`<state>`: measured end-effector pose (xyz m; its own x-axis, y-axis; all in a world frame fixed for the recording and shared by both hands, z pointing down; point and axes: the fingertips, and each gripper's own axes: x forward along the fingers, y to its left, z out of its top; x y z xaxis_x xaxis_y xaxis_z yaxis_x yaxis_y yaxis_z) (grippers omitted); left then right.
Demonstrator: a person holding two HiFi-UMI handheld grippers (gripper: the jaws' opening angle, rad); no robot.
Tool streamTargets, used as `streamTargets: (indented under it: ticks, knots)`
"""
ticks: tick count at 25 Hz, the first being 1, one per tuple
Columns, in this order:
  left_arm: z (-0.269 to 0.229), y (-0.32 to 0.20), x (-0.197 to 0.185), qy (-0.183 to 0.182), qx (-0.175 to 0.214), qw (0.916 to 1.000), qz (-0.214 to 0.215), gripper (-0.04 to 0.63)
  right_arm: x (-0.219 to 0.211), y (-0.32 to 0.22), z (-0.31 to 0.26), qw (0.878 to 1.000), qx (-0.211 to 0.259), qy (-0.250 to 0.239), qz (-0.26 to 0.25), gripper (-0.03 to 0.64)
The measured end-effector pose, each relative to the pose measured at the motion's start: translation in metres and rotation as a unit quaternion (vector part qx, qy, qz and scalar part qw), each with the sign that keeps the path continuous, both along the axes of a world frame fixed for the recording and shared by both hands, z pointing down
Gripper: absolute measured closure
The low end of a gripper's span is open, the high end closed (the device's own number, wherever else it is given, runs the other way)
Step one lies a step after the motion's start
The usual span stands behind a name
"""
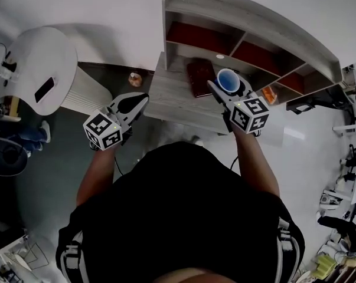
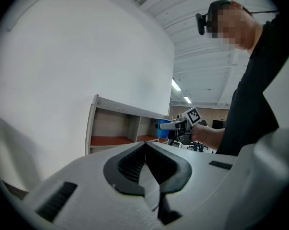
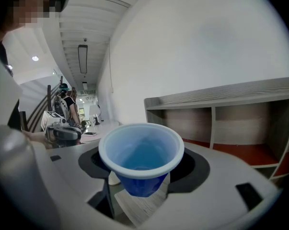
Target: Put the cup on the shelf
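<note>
The right claw (image 1: 229, 88) is closed around a blue plastic cup with a pale rim (image 1: 228, 79). It grips the cup low on its wall, upright and mouth up, and the right gripper view shows the cup pinched between the jaws. The cup appears lifted above the pale grey wooden table (image 1: 172, 96). It hangs in front of the grey wooden shelf with red-brown compartment floors (image 1: 248, 22), near the middle openings and not yet inside any. The left claw (image 1: 139, 101) is drawn together on nothing, near the table's left edge and well apart from the cup. A dark red flat book-like object (image 1: 200, 76) lies on the table just beside the cup. This looks like the carry step. The next move calls for easing the cup forward into a compartment, keeping it level, setting its base on the red floor, then spreading the jaws
</note>
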<state>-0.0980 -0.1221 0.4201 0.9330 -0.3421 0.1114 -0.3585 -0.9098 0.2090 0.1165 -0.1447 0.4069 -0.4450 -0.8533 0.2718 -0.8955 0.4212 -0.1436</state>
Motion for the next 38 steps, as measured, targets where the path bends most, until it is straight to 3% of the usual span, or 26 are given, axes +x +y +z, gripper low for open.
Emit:
streamTargets:
  ticks: [7,17,29,38]
  knots:
    - [-0.004,-0.007,0.023,-0.005,0.003,0.9999,-0.016,0.577,0.020,-0.032,0.008,1.000,-0.011,-0.011,-0.019,0.308]
    - [-0.003,-0.004,0.045,-0.017,0.007,0.9995,-0.025,0.577,0.035,-0.076,0.028,1.000,-0.023,0.012,-0.010,0.308]
    - [0.007,-0.009,0.047,-0.032,0.001,0.9982,-0.051,0.577,0.029,-0.141,0.034,0.999,0.007,0.033,-0.022,0.308]
    - [0.012,-0.018,0.049,-0.037,-0.004,0.9973,-0.063,0.577,0.033,-0.183,0.060,0.999,0.000,0.045,-0.012,0.307]
